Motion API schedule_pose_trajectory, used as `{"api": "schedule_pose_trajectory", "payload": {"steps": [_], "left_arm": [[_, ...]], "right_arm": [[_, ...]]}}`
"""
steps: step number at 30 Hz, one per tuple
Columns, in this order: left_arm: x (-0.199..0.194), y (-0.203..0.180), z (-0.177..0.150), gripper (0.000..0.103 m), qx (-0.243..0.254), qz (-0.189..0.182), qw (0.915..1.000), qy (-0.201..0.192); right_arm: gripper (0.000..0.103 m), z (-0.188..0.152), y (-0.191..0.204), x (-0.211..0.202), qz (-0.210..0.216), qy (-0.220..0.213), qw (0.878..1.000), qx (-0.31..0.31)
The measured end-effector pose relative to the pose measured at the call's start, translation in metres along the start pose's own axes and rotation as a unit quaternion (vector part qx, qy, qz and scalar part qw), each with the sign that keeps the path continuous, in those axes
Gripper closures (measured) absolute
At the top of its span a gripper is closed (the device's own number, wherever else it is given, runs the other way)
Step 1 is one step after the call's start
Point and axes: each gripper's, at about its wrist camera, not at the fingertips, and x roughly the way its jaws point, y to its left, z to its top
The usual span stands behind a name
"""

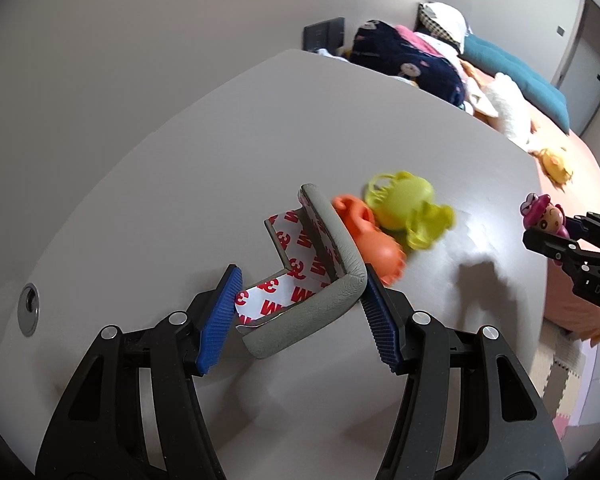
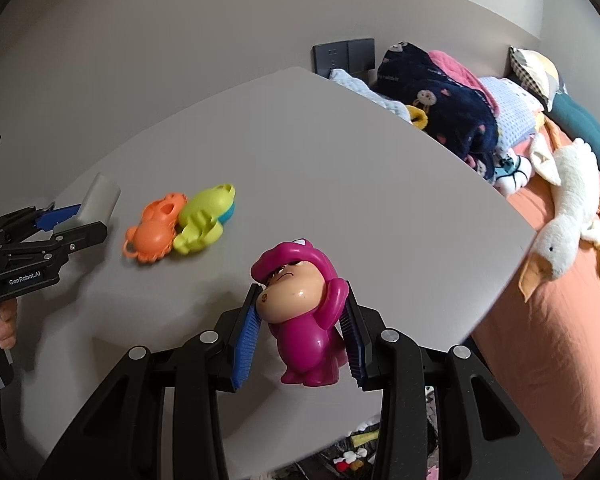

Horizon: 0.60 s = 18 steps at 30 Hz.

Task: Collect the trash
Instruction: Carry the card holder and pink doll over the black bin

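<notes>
the left gripper [image 1: 300,304] is clamped across a grey foam corner guard [image 1: 320,300], its backing paper printed in red facing up, and the right gripper [image 2: 300,328] is clenched on a magenta figurine [image 2: 300,316], squeezing it at the head and raised arm; both pieces look lifted clear of the grey worktop [image 2: 340,184]. the guard is pinched only at its bend, one blue pad on the paper edge, so i judge it could twist or slide out if the hand swings quickly. the figurine's glossy rounded plastic gives the pads little to bite, so a jolt might let it drop. beyond them an orange toy [image 2: 156,232] and a yellow-green toy [image 2: 204,220] lie touching each other on the worktop, close enough for the guard's long arm to knock them. furthest off, a bed [image 2: 540,320] carries a plush goose [image 2: 568,216] and bedding.
</notes>
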Motion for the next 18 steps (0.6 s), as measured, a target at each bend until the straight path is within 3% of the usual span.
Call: {"api": "schedule_pose_trajectory", "payload": {"steps": [18], "left_arm": [[-0.026, -0.077, -0.022, 0.044, 0.062, -0.034, 0.9975, -0.007]], "right_arm": [[0.063, -0.057, -0.014, -0.052, -0.003, -0.008, 1.0, 0.02]]}}
